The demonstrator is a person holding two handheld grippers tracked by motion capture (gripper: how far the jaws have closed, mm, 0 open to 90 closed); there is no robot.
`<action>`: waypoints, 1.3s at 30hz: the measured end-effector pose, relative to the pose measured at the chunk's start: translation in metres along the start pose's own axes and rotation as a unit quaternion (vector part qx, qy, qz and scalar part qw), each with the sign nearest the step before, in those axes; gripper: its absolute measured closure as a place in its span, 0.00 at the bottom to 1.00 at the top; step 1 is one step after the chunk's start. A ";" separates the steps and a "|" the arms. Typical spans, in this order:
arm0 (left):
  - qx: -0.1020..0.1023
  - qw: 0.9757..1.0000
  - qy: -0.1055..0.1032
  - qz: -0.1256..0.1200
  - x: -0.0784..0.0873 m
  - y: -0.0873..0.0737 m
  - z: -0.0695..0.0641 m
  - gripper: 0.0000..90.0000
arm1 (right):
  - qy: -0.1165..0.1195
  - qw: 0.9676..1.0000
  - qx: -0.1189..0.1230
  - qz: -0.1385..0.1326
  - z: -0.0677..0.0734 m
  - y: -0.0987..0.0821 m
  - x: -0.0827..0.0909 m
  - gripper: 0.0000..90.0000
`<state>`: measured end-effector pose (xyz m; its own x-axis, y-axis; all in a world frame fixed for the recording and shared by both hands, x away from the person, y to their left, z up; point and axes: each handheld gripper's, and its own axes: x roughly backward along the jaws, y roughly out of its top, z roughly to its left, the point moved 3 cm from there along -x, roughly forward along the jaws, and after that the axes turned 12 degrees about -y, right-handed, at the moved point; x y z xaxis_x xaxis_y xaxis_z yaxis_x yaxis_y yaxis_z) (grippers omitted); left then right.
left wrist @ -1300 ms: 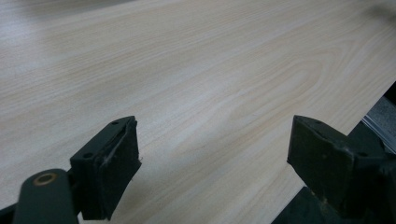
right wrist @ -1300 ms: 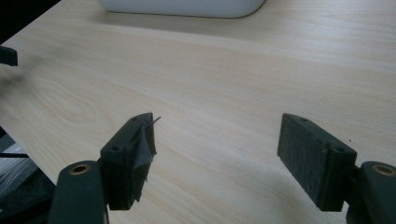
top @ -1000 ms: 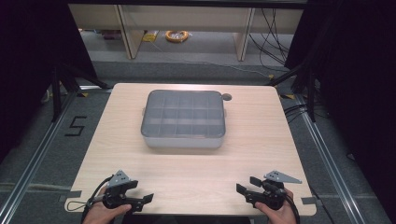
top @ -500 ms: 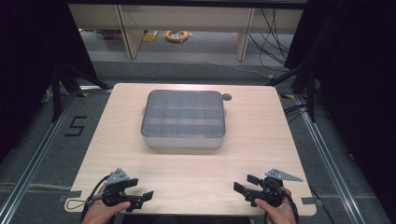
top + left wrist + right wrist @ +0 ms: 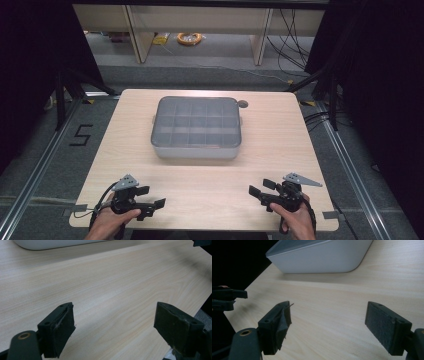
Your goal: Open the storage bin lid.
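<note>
Grey plastic box (image 5: 197, 127) with a lid and a grid of compartments sits mid-table, a little toward the far side of the wooden table (image 5: 280, 150). Small dark round thing (image 5: 243, 104) just off the box's far right corner, too small to tell what it is.

Left gripper (image 5: 150, 204) is near the table edge, well short of the box's near left corner, jaws spread wide, nothing between them. Right gripper (image 5: 260, 191) is well short of the box's near right corner, jaws likewise spread and empty. In the right gripper view the box's near wall (image 5: 324, 257) lies ahead, apart from the pads (image 5: 387, 327).

Step in hand looks like the reach to the box. To do it well: bring both grippers forward evenly, one to each side of the box, keep jaws wide until they straddle the lid rim or wall, approach low and level, avoid nudging the box sideways. Lid latch is not visible, so check the edge first.
</note>
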<state>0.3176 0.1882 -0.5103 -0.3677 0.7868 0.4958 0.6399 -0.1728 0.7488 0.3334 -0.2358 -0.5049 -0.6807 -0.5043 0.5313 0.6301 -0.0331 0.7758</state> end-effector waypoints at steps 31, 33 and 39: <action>0.013 1.000 0.003 -0.025 -0.001 0.026 0.018 0.17 | -0.004 0.999 0.036 -0.004 0.007 0.045 -0.029 0.26; 0.013 0.999 0.010 -0.029 0.000 0.029 0.020 0.17 | -0.008 1.000 0.020 0.001 0.010 0.049 -0.033 0.26; 0.020 0.999 0.013 -0.035 -0.001 0.035 0.027 0.18 | -0.001 0.999 0.036 -0.016 0.008 0.061 -0.040 0.26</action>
<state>0.3578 0.1975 -0.4964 -0.4295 0.7800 0.4551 0.6379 -0.0947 0.7643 0.3962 -0.2110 -0.4759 -0.7005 -0.5018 0.5074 0.5801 0.0138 0.8145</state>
